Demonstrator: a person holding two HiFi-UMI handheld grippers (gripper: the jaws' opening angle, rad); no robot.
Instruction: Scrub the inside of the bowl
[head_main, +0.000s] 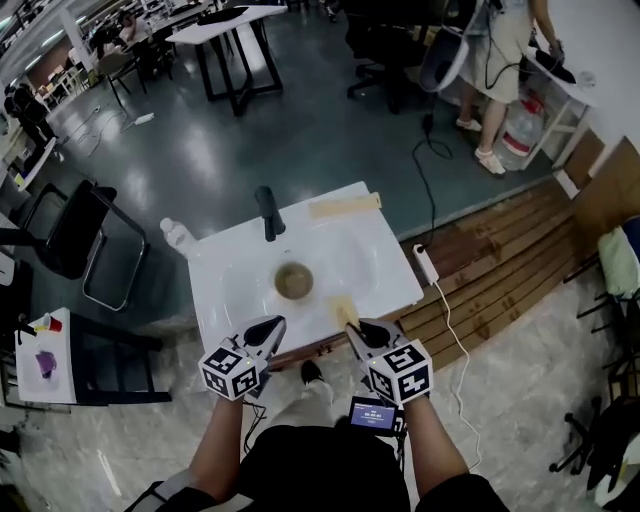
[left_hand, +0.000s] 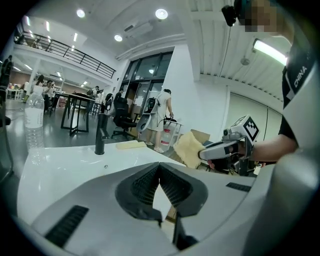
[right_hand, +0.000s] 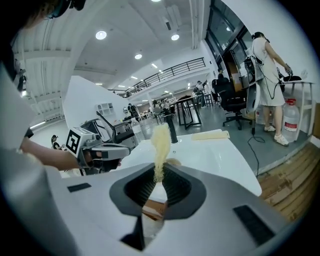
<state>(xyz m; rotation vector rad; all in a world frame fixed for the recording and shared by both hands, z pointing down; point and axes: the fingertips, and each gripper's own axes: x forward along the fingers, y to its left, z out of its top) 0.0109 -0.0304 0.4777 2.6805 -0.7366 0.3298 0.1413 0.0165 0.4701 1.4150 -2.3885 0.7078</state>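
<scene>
Sponge (right_hand: 160, 145), yellow and thin, is standing upright in my right claw (right_hand: 159, 180), whose jaws are clamping its lower edge. My left claw (left_hand: 160, 167) is hanging beside it, jaws pressed together on nothing. Just ahead of both claws, the brown bowl (head_main: 294, 281) is sitting in the basin (head_main: 345, 250) of the white counter (head_main: 225, 275), with the black faucet (head_main: 266, 212) beyond it.

Bowl (head_main: 294, 281) in sink (head_main: 228, 268) — faucet (head_main: 266, 212) behind, bottle (head_main: 178, 236) left
</scene>
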